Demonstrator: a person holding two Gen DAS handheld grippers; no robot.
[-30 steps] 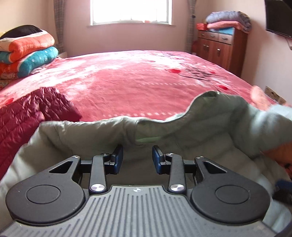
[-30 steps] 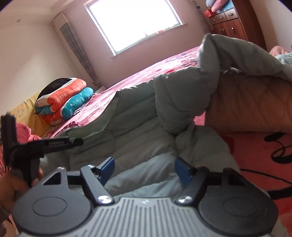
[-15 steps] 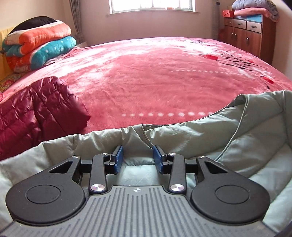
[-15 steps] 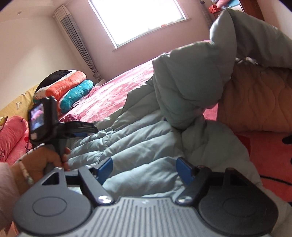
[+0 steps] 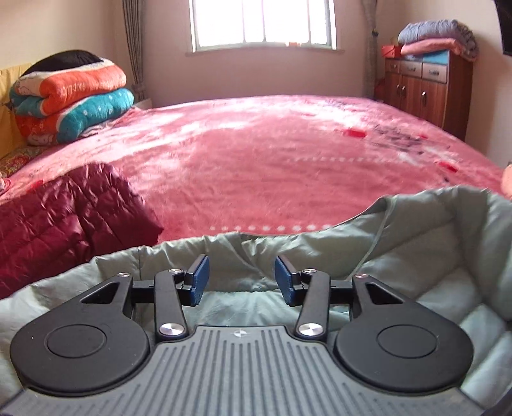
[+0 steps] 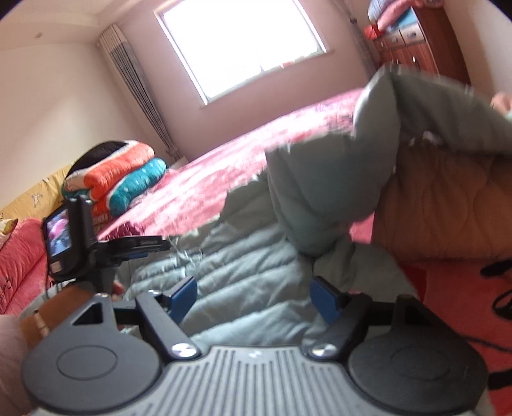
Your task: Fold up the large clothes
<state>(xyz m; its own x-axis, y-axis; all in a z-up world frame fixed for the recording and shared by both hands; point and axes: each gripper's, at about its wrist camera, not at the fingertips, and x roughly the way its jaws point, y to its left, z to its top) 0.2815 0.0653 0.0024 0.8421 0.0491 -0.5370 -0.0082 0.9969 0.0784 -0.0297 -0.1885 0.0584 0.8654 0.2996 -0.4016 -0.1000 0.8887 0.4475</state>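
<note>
Left wrist view: left gripper (image 5: 242,279) w/ blue pads apart, jaws have just been opening; nothing pinched between them, pale green fabric lies under and behind the gap. The grey-green padded coat (image 5: 416,256) fills the near foreground, its edge rumpled just ahead of the pads, rising higher toward the right. It lies on the bed (image 5: 272,160), which has a pink-red plush cover. Dark red quilted jacket (image 5: 64,220) on the bed at left, just beside the coat's edge. Folded blankets (image 5: 70,96), orange/teal/black, stacked at the far left corner. Wooden cabinet (image 5: 425,92) by the far right wall w/ more folded bedding on top; window (image 5: 262,24) on the back wall.

Right wrist view (some blur): right gripper (image 6: 257,299) spread wide, pads not pressing on anything; quilted coat (image 6: 243,265) lies below and between them. Part of the coat is lifted and draped in a fold at upper right (image 6: 336,166), over a tan quilted lining or layer (image 6: 448,208); can't tell which. At left, the left gripper (image 6: 140,244) seen side-on, held by a hand (image 6: 64,307) w/ a pink sleeve at the wrist, its tip at the coat's left edge. Stacked blankets (image 6: 121,179) behind it.
</note>
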